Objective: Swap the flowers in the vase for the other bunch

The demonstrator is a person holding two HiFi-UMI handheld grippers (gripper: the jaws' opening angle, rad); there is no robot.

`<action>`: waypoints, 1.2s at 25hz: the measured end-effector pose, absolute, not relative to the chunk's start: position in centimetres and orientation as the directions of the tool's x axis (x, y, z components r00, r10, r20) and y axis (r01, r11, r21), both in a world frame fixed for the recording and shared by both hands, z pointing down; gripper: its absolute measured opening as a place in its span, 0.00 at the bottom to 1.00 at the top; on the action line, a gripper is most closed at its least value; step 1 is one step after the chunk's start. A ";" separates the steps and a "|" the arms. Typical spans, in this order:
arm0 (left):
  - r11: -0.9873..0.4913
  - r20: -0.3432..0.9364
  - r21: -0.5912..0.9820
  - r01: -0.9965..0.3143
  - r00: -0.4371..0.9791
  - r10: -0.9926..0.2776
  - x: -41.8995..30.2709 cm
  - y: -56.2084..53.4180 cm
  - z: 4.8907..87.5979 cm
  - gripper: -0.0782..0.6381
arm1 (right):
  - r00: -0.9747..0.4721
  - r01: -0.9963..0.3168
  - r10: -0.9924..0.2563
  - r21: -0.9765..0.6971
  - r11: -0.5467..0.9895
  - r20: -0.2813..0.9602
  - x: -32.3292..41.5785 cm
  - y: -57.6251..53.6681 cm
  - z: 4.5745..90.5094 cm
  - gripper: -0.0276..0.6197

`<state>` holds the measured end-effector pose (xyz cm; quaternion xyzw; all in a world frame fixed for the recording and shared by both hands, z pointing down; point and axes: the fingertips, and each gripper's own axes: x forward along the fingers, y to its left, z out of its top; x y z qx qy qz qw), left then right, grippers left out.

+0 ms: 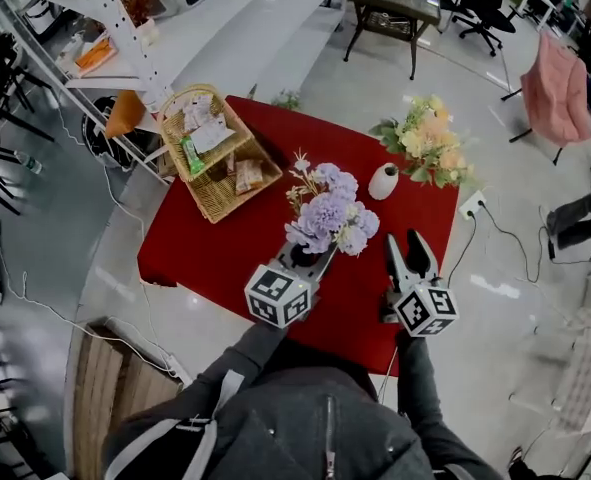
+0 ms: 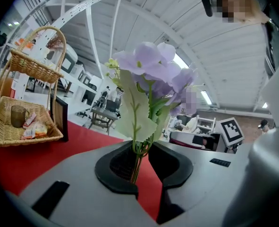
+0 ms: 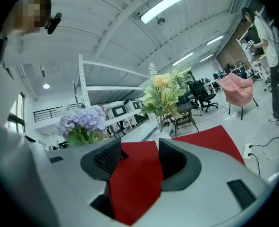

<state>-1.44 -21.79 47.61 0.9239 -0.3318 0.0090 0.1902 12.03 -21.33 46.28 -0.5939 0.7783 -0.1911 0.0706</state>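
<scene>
My left gripper (image 1: 310,259) (image 2: 141,151) is shut on the green stems of a purple flower bunch (image 1: 330,218) (image 2: 153,72) and holds it upright over the red table (image 1: 205,248). A small white vase (image 1: 383,181) stands toward the table's far right. A yellow and peach bunch (image 1: 430,143) (image 3: 164,91) rises just behind it. In the right gripper view its stems seem to run down into the vase. My right gripper (image 1: 409,254) (image 3: 139,150) hovers near the vase's near side, open, with only red cloth between its fingers.
A wicker basket (image 1: 215,153) (image 2: 21,124) with packets stands at the table's far left. A power strip (image 1: 472,205) and cables lie on the floor to the right. A pink chair (image 1: 560,88) stands further right. White shelving (image 1: 95,28) lines the left side.
</scene>
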 end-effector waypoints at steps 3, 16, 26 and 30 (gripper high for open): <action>-0.710 0.146 0.349 -0.612 0.784 -0.603 -1.3 -21.9 47.6 0.22 | -0.246 -0.895 -0.964 -0.405 0.187 0.101 12.7 -19.1 45.3 0.37; -0.728 0.137 0.337 -0.597 0.796 -0.590 -0.7 -20.9 47.4 0.22 | -0.158 -0.894 -0.981 -0.439 0.093 0.114 13.5 -14.0 43.7 0.07; -0.735 0.142 0.333 -0.591 0.802 -0.581 0.0 -20.0 47.6 0.22 | -0.146 -0.920 -0.982 -0.381 0.090 0.121 13.9 -13.8 43.9 0.06; -0.736 0.143 0.331 -0.591 0.802 -0.580 -0.2 -20.2 47.5 0.22 | -0.162 -0.919 -0.977 -0.381 0.099 0.137 13.2 -13.8 44.4 0.06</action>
